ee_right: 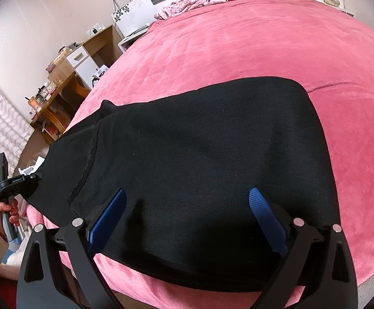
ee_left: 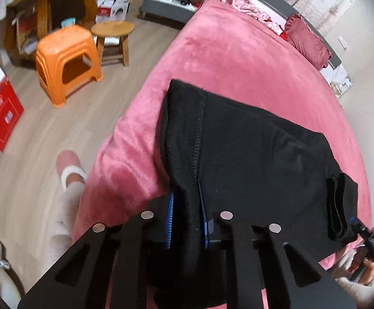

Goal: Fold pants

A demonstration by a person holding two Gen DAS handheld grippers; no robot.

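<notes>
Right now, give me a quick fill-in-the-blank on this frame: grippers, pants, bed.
1. The pants are ____ in colour.
2. They lie on a ____ bed cover.
3. The left gripper is ____ on the pants.
4. The right gripper has its jaws ____, one finger on each side of the cloth.

Missing words: black; pink; shut; open

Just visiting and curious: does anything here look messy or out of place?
On the pink bed, the black pants lie unevenly, one end hanging off the edge where the left tongs pinch it. A crumpled floral garment is left by the headboard.
</notes>
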